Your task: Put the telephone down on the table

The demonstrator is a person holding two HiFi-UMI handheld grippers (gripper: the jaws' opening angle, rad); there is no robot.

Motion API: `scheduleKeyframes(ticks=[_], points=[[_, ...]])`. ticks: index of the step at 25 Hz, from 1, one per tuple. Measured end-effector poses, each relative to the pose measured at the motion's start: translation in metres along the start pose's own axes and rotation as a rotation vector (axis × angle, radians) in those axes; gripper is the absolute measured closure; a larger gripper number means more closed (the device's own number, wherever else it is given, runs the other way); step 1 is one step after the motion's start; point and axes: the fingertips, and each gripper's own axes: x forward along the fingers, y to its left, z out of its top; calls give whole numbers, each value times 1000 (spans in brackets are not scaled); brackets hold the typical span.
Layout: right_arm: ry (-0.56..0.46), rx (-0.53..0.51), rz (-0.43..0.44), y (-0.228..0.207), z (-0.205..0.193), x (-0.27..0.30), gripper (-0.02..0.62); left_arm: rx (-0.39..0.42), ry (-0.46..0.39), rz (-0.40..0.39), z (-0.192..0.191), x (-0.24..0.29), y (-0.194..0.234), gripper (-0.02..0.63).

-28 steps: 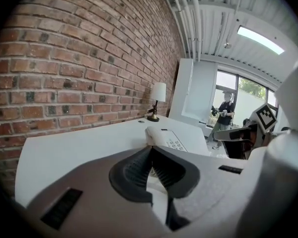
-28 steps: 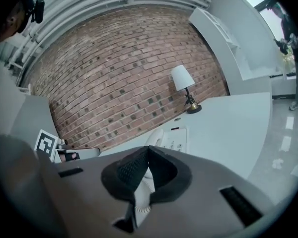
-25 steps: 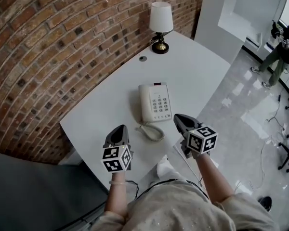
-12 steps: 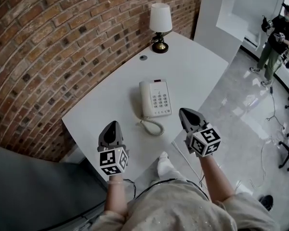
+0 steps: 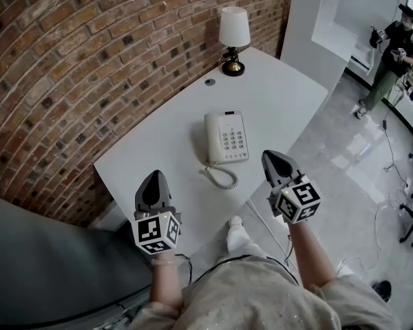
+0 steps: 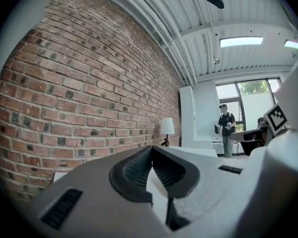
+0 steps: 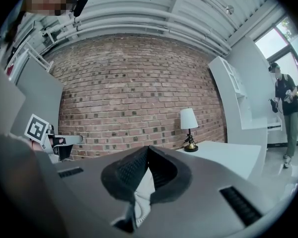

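A white push-button telephone lies flat on the white table, handset on its cradle, its coiled cord curling toward the near edge. My left gripper hovers over the table's near left corner, jaws shut and empty. My right gripper hangs just right of the cord, past the table's near right edge, also shut with nothing held. In the left gripper view the shut fingertips point along the brick wall. In the right gripper view the closed fingertips hide most of the cord.
A small lamp with a white shade stands at the table's far corner, a round cable port near it. The brick wall runs along the left. A person stands on the shiny floor at far right.
Both grippers have drawn back from the telephone toward me, the left one down and left. The view has shifted slightly; the telephone lies where it was.
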Motion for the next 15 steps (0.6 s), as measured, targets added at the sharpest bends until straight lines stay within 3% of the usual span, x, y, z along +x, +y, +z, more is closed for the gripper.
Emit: scheduleKeyframes(ticks=[15], points=[[-46, -14, -22, 13, 16, -12, 591, 36, -98, 3, 33, -24, 2, 600]])
